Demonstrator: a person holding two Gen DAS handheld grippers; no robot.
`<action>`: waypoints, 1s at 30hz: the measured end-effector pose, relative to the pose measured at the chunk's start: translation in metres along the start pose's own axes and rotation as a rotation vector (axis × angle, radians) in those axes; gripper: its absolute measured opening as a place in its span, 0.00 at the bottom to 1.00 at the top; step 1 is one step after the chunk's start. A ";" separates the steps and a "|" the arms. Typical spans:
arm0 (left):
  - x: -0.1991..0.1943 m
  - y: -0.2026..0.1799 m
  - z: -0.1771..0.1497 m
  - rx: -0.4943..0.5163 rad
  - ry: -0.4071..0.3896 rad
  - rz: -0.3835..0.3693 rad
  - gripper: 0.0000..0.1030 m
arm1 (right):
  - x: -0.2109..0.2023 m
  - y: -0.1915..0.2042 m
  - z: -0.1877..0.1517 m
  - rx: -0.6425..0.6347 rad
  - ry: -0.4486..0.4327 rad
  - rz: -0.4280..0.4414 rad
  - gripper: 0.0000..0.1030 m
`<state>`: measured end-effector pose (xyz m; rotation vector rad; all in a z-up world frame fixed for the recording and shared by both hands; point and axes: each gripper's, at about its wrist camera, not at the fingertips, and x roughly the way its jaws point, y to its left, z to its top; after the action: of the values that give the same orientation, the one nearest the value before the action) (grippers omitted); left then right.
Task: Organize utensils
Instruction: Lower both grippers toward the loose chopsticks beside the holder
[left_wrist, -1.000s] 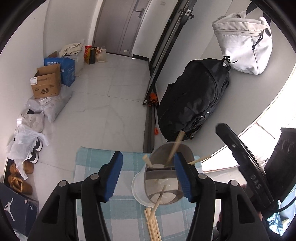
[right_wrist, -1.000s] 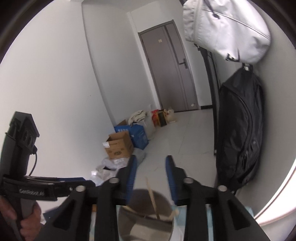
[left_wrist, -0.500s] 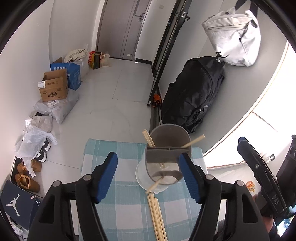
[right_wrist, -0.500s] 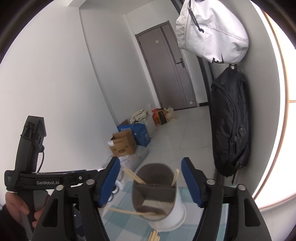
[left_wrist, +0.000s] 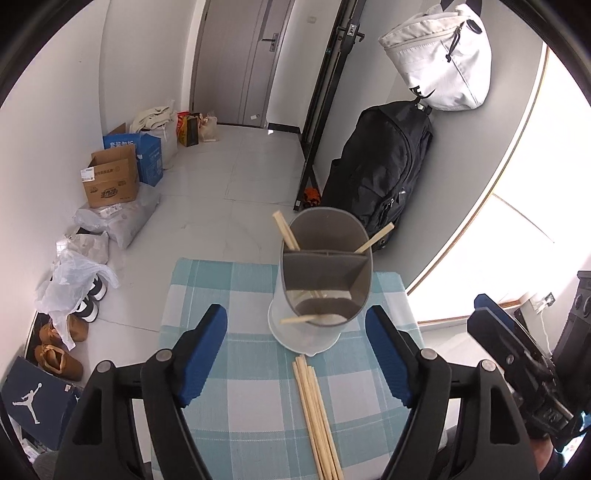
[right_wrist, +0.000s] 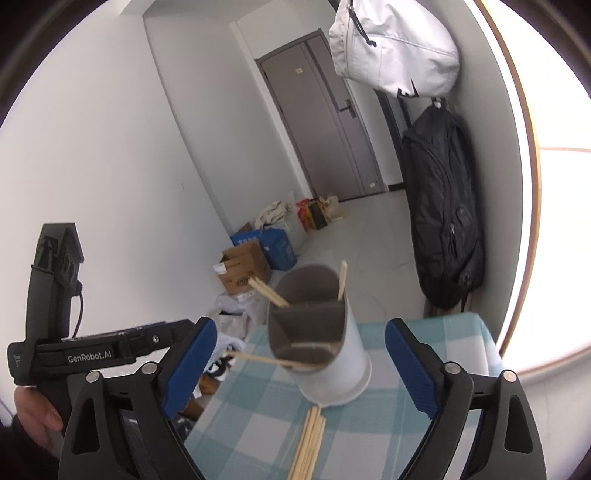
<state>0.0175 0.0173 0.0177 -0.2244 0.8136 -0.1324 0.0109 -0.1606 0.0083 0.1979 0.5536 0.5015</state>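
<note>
Chopsticks (left_wrist: 319, 413) lying loose on surface (left_wrist: 236, 417) just beside holder (left_wrist: 325, 280). Both grippers (left_wrist: 295, 354) (right_wrist: 295, 365) hovering, fingers wide, empty. Risk: knocking tall holder over; thin sticks slipping, scattering during pinch.

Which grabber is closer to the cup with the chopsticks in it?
Hard to tell, about even. The left gripper and right gripper both hover open just short of the cup, neither touching it.
</note>
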 end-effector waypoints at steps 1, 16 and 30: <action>0.001 0.000 -0.004 -0.004 0.000 0.000 0.72 | 0.000 0.000 -0.004 -0.004 0.007 -0.003 0.92; 0.046 0.035 -0.051 -0.102 0.085 -0.002 0.72 | 0.060 -0.006 -0.067 -0.016 0.388 -0.076 0.77; 0.060 0.077 -0.050 -0.266 0.158 0.006 0.72 | 0.149 -0.007 -0.113 -0.098 0.738 -0.117 0.19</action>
<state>0.0243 0.0724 -0.0774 -0.4669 0.9890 -0.0353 0.0612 -0.0858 -0.1562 -0.1255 1.2492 0.4800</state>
